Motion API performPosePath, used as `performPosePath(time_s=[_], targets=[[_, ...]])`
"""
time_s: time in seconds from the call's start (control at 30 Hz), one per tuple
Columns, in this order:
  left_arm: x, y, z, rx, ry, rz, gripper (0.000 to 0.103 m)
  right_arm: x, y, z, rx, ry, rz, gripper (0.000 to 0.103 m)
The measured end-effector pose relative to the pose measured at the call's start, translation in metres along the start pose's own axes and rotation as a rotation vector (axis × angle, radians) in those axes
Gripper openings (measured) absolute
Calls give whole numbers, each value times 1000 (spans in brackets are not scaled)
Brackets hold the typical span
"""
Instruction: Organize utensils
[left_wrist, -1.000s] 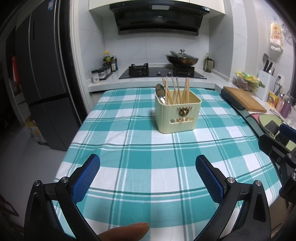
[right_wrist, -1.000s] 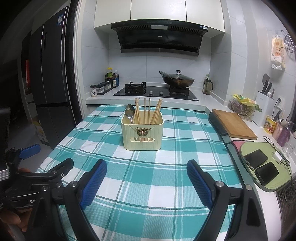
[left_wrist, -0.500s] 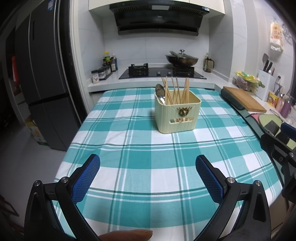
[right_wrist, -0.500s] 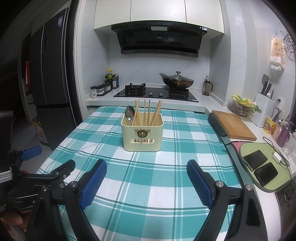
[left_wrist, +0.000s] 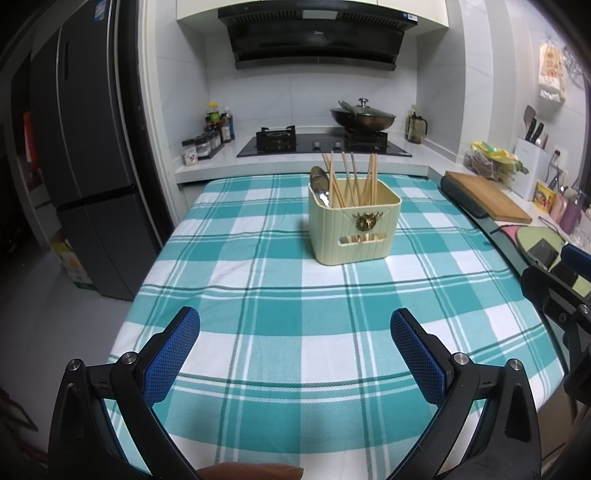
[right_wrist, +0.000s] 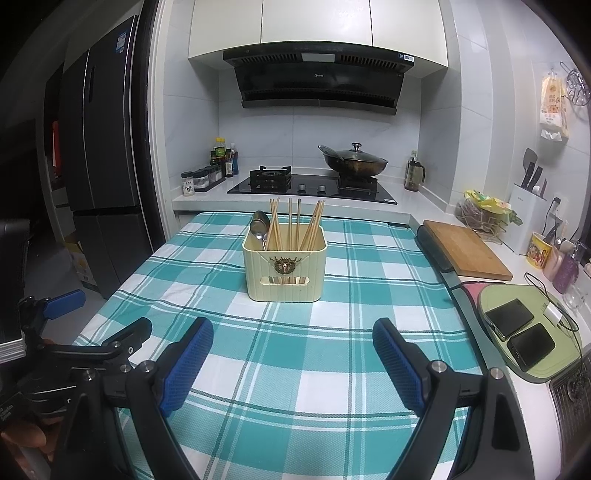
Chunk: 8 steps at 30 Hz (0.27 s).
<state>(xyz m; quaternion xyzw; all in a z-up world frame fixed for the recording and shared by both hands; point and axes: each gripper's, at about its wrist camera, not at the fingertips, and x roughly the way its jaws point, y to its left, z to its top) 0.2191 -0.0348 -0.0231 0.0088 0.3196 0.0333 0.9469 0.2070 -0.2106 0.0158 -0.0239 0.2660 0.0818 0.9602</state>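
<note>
The left claw (left_wrist: 294, 339) and the right claw (right_wrist: 293, 345) both stand wide apart with nothing between their blue pads, poised over the near edge of the counter (right_wrist: 332, 347) and its teal checked cloth. Toward the far edge sits the cream holder (right_wrist: 284, 265), with the chopsticks (right_wrist: 291, 223) upright and a spoon (right_wrist: 259, 225) at its left side. No loose utensil shows. Any lift should probably take one stick high up, drawing straight upward so the holder stays put.
</note>
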Motion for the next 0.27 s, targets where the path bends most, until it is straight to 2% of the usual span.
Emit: performPosePath(time_s=[0.27], targets=[[-5, 2, 0, 0, -24, 2, 103, 1, -1, -2, 3, 2, 1, 90]])
